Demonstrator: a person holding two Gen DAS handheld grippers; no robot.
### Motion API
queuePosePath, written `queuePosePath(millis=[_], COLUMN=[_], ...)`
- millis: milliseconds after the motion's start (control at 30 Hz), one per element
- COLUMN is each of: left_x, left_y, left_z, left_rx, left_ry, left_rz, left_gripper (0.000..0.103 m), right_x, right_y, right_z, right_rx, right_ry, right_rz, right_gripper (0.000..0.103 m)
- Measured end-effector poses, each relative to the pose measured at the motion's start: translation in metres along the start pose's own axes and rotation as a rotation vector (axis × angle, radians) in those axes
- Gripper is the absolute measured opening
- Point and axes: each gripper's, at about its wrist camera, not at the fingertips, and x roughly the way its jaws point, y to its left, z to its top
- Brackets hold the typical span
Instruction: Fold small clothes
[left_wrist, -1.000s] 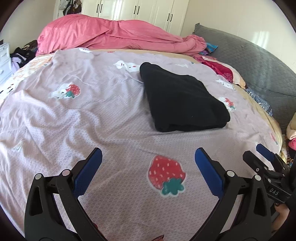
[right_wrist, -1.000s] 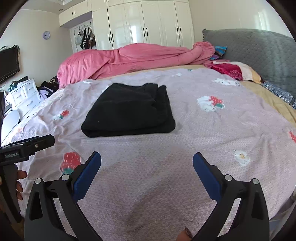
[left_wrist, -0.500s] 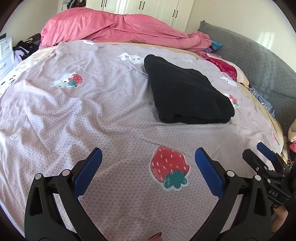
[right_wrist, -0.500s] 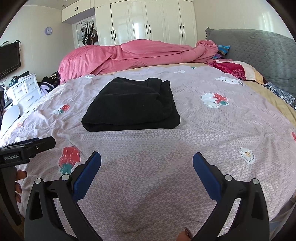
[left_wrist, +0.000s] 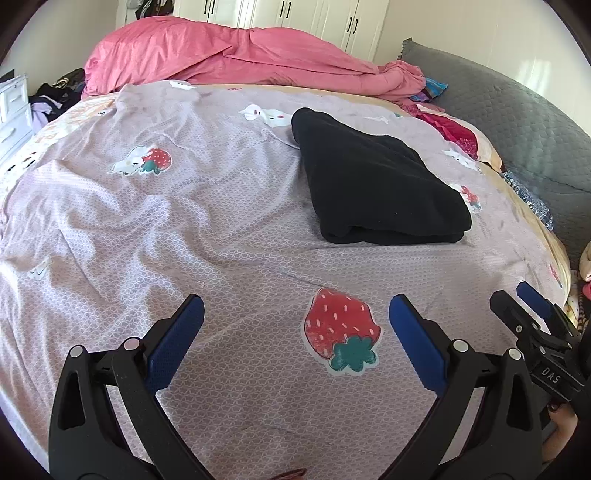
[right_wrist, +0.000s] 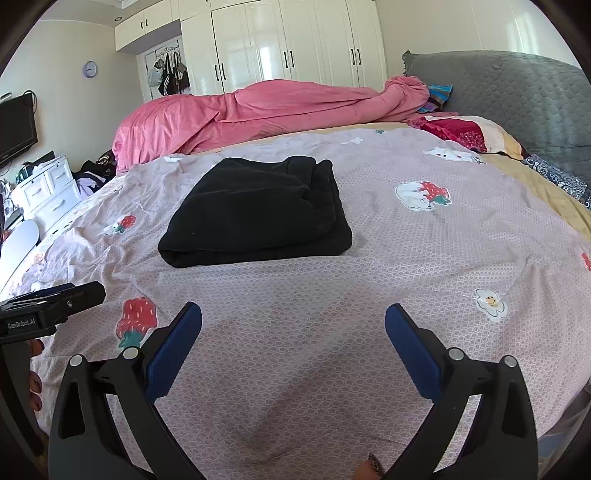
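A black garment (left_wrist: 373, 184) lies folded into a thick rectangle on the lilac strawberry-print bedsheet (left_wrist: 184, 221); it also shows in the right wrist view (right_wrist: 255, 214). My left gripper (left_wrist: 295, 321) is open and empty, low over the sheet, short of the garment and to its left. My right gripper (right_wrist: 293, 325) is open and empty, in front of the garment's near edge. Each gripper shows at the edge of the other's view: the right one (left_wrist: 532, 317) and the left one (right_wrist: 55, 302).
A rumpled pink duvet (left_wrist: 229, 55) lies along the far side of the bed. A grey headboard cushion (left_wrist: 517, 118) and pillows (right_wrist: 476, 134) stand at the right. White drawers (right_wrist: 48, 192) and clothes sit at the left; wardrobes (right_wrist: 288, 44) stand behind.
Both grippers have moved slightly forward toward the folded black garment, which looms larger. Both stay open and empty. The garment has not moved.
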Motion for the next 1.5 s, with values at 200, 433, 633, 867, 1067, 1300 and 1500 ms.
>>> queuePosePath(millis=[200,433,633,867,1067,1300,1500], left_x=[-0.0011,-0.0023,-0.0035,-0.0041,-0.0041,-0.0054,-0.0052], left_y=[-0.0007,0.0003,0.0006,0.0001,0.0011,0.0016,0.0016], left_z=[0.0001,-0.0001,0.0000,0.0001,-0.0006,-0.0003,0.0001], left_rx=[0.001,-0.004,-0.003,-0.006,-0.011,-0.015,-0.015], left_ry=[-0.002,-0.001,0.001,0.000,0.004,0.003,0.001], left_rz=[0.011,0.015,0.020,0.025,0.031,0.031,0.029], left_gripper=[0.094,0.094,0.094,0.094,0.094,0.094,0.094], right_x=[-0.0015,-0.0019,-0.0017,-0.0018,-0.0017,-0.0003,0.0000], right_y=[-0.0001,-0.0001,-0.0002,-0.0005,-0.0014,-0.0012,-0.0012], right_z=[0.0005,0.0004,0.0003,0.0000,-0.0006,-0.0004,-0.0001], right_rx=[0.002,0.001,0.003,0.002,0.001,-0.004,-0.003], right_ry=[-0.005,-0.007,-0.007,-0.007,-0.004,0.001,0.001], right_rz=[0.000,-0.002,-0.002,-0.005,-0.007,-0.009,-0.009], right_gripper=[0.099,0.099,0.099,0.099,0.099,0.099,0.099])
